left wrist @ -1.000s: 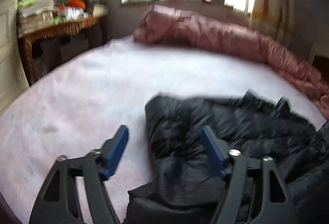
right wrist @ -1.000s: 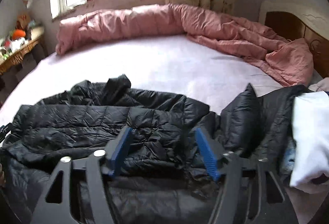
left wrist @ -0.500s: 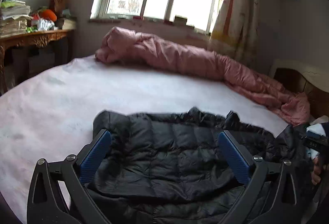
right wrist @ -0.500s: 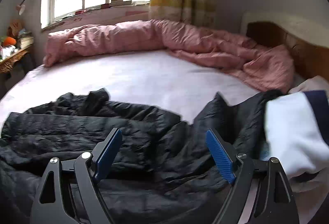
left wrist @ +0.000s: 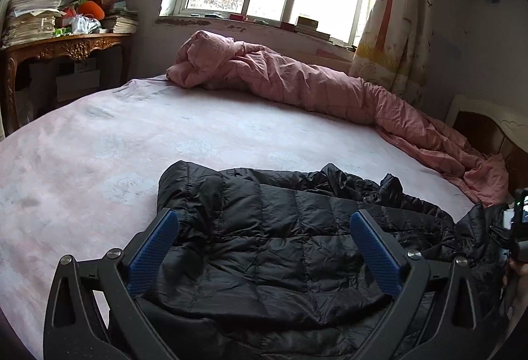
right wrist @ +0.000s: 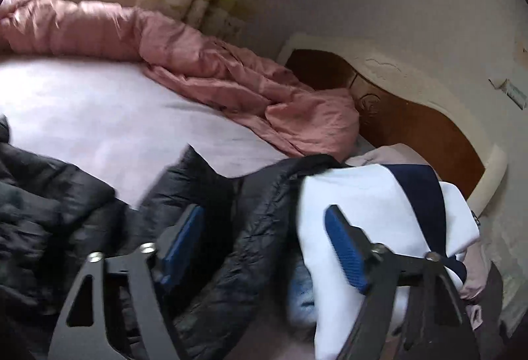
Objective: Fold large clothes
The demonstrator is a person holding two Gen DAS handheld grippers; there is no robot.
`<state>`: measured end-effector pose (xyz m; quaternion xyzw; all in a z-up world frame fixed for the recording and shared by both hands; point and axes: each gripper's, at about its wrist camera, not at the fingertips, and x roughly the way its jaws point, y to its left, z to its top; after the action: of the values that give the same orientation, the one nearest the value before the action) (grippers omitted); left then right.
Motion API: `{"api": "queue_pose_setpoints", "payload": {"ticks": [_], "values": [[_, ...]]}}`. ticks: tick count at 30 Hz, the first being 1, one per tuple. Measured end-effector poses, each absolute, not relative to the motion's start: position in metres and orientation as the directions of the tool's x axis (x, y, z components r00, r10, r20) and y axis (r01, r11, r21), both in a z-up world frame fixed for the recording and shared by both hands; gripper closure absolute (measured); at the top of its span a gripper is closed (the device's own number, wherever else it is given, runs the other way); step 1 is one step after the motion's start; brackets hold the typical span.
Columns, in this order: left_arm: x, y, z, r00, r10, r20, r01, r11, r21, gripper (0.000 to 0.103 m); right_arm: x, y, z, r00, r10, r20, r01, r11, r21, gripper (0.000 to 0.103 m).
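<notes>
Black jacket (left wrist: 280,244) under wide-spread left gripper (left wrist: 264,247) | right gripper (right wrist: 264,244) closing astride sleeve, unpinched | bed (left wrist: 99,145) roomy beyond.

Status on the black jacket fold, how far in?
Early. Done: the black jacket lies spread on the bed, one end flattened. In hand: nothing gripped; the left gripper hangs wide open over it, and the right gripper is closing around a jacket section beside the white garment. Left: every fold; that end is bunched.
</notes>
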<state>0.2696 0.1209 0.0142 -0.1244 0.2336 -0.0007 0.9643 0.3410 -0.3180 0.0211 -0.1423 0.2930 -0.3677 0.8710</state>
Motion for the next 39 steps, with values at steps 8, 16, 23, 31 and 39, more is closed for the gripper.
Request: {"api": "queue_pose_setpoints", "payload": {"ticks": [8, 16, 23, 31, 39], "values": [[0.272, 0.121, 0.013, 0.885, -0.05, -0.463, -0.067, 0.97, -0.232, 0.0, 0.355, -0.337, -0.002, 0.489, -0.743, -0.458, 0.564, 0.669, -0.483, 0.068], [0.27, 0.122, 0.014, 0.889, -0.007, -0.457, -0.105, 0.97, -0.219, 0.0, 0.344, -0.334, 0.009, 0.554, -0.689, -0.468, 0.545, 0.725, -0.421, 0.1], [0.269, 0.126, 0.014, 0.894, -0.018, -0.448, -0.102, 0.965, -0.243, 0.0, 0.312, -0.259, 0.051, 0.782, -0.454, -0.427, 0.302, 0.875, -0.378, 0.1], [0.268, 0.132, 0.016, 0.893, -0.028, -0.45, -0.103, 0.959, -0.265, 0.0, 0.311, -0.172, 0.013, 0.697, -0.107, -0.709, -0.155, 0.943, -0.295, 0.1], [0.271, 0.139, 0.013, 0.886, -0.047, -0.461, -0.107, 0.947, -0.304, 0.0, 0.313, -0.222, 0.033, 0.721, 0.134, -0.68, -0.117, 0.991, 0.072, 0.034]]}}
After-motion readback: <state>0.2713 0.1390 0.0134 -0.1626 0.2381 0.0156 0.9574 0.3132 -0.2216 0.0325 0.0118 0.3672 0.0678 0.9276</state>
